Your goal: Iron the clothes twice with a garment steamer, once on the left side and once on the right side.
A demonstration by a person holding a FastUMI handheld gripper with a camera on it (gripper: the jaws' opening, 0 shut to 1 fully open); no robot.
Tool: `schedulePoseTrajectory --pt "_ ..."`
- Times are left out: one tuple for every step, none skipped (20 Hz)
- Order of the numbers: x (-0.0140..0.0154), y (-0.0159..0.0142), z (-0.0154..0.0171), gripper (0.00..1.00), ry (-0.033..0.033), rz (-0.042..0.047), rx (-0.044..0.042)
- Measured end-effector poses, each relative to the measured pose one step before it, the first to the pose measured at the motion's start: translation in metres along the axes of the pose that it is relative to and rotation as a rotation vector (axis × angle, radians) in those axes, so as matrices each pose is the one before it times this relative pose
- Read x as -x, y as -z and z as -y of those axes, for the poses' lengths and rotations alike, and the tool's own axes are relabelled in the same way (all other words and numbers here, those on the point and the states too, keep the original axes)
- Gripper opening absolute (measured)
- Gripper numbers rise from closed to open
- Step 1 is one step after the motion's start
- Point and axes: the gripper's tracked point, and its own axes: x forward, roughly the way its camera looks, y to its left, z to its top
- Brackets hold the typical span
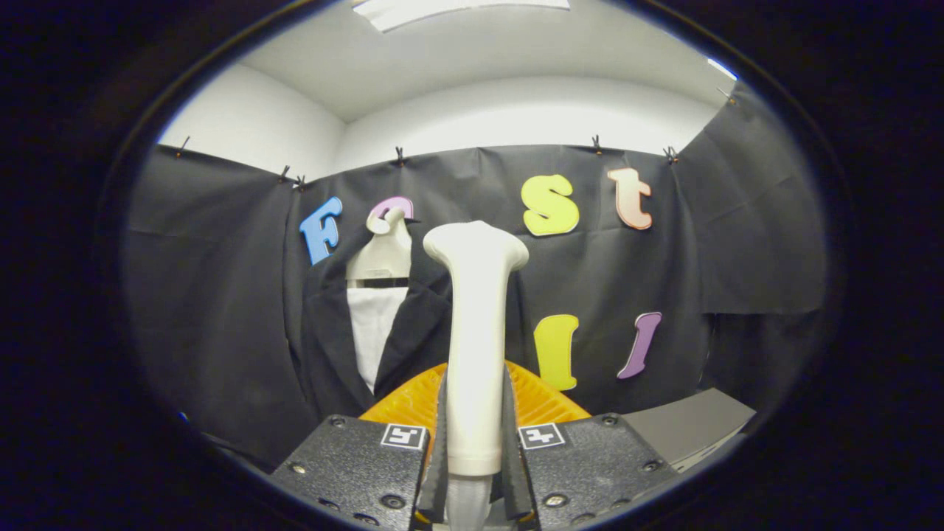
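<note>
A white garment steamer (476, 332) stands upright between my fingers, its wide head pointing up and away from me. My gripper (476, 435) is shut on the steamer's handle, one finger pressing on each side. Beyond the fingers and to the left hangs a black jacket (332, 346) with a white shirt front (372, 324), on a pale mannequin neck (383, 254). The steamer's head sits to the right of the jacket, apart from it.
An orange ribbed stand (542, 402) lies just behind the steamer's handle. A grey flat surface (689, 428) sits low to the right. Black cloth walls close the booth behind and on both sides.
</note>
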Motion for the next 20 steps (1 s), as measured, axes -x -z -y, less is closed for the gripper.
schedulePoseTrajectory --pt "-0.00161 0.00445 -0.00485 0.32 0.00620 -0.00853 0.01184" --pt "-0.00209 0.00305 -0.00312 0.33 0.00590 -0.00758 0.00849" --pt "-0.00216 0.00418 -0.00372 0.33 0.00432 -0.00854 0.00531" --pt "-0.00152 0.00280 -0.00252 0.33 0.00233 -0.00713 0.00211" --pt "-0.00335 0.00101 -0.00130 0.33 0.00302 -0.00642 0.00462" --pt "-0.00312 0.00178 -0.00154 0.33 0.00240 -0.00610 0.00563" --pt "-0.00210 0.00244 -0.00196 0.33 0.00197 -0.00555 0.00776" --pt "-0.00264 0.00243 -0.00207 0.33 0.00167 -0.00736 0.00635" --pt "-0.00260 0.00499 -0.00280 0.33 0.00074 -0.00983 0.00545" --pt "-0.00294 0.00412 -0.00270 0.33 -0.00226 -0.01158 0.00167" --pt "-0.00253 0.00571 -0.00154 0.33 -0.00166 -0.01181 0.00034" --pt "-0.00213 0.00454 -0.00065 0.33 0.00034 -0.01123 -0.00081" --pt "-0.00162 0.00367 -0.00063 0.33 0.00328 -0.00986 0.00109" --pt "-0.00006 0.00445 0.00010 0.33 0.00253 -0.00890 0.00384" --pt "0.00162 0.00561 -0.00034 0.33 0.00256 -0.00896 0.00329" --pt "0.00563 0.00831 -0.00306 0.33 0.00006 -0.00892 0.00302" --pt "0.00319 0.00644 -0.00224 0.33 0.00022 -0.00842 0.00366" --pt "0.00181 0.00663 -0.00167 0.33 0.00245 -0.00893 0.00347" --pt "0.00065 0.00542 0.00038 0.33 0.00300 -0.00743 0.00254" --pt "0.00074 0.00527 0.00017 0.33 0.00294 -0.00841 0.00335"
